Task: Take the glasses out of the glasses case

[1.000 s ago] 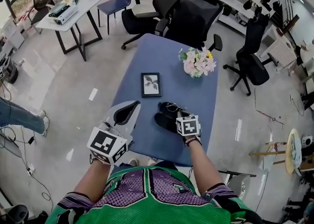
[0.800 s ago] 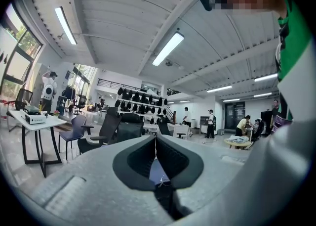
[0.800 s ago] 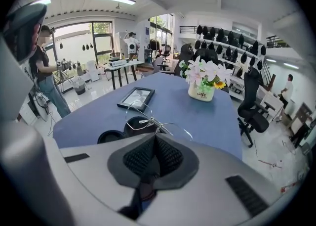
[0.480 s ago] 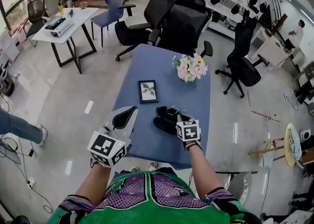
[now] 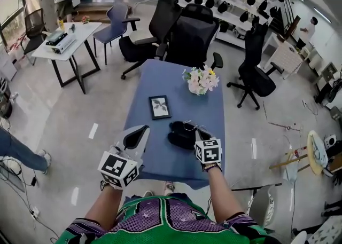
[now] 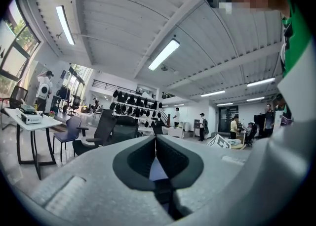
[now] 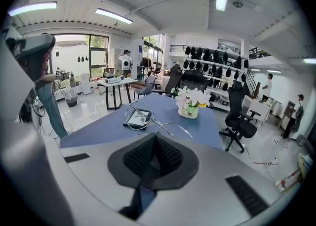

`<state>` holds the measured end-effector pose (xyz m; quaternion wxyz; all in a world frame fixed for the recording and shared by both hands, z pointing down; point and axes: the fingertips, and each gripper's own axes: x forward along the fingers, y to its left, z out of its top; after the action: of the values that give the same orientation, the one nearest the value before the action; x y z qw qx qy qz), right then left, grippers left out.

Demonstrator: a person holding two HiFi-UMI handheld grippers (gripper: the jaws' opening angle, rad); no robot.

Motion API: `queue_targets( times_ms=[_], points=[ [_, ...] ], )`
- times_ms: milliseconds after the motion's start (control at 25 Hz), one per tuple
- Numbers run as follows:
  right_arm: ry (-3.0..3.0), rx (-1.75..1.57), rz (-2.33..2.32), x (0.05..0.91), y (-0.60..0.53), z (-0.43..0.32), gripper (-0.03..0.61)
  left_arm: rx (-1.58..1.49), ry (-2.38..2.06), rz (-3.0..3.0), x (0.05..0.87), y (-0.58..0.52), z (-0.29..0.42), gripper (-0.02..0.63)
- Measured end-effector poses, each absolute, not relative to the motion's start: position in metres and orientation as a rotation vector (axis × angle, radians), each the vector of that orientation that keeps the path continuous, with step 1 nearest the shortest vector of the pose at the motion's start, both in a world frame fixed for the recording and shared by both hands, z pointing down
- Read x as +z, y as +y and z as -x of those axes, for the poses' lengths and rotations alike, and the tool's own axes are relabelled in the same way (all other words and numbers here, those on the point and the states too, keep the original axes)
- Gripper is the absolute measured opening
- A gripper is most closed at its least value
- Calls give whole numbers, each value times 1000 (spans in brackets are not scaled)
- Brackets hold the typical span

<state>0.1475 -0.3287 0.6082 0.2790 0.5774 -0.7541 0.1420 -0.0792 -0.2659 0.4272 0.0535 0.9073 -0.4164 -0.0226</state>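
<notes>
Silver wire glasses [image 7: 139,116] are pinched in the closed jaws of my right gripper [image 7: 155,138], just above the black glasses case [image 5: 180,135] at the table's near right. My left gripper [image 6: 156,143] hangs at the near left edge, jaws together on nothing. Further off, a small picture frame [image 5: 160,106] lies flat left of a pot of flowers [image 5: 200,81]. Nothing blocks the case. The blue table [image 5: 160,80] stands on a grey floor, with black office chairs [image 5: 192,32] beyond it.
</notes>
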Motion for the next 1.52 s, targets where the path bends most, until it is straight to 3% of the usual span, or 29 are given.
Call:
queue_targets(
  times_ms=[1520],
  points=[
    [-2536,98,-1896,388,-225,-117,5,-142,-1148,-2920,362,-249,51,17]
  ],
)
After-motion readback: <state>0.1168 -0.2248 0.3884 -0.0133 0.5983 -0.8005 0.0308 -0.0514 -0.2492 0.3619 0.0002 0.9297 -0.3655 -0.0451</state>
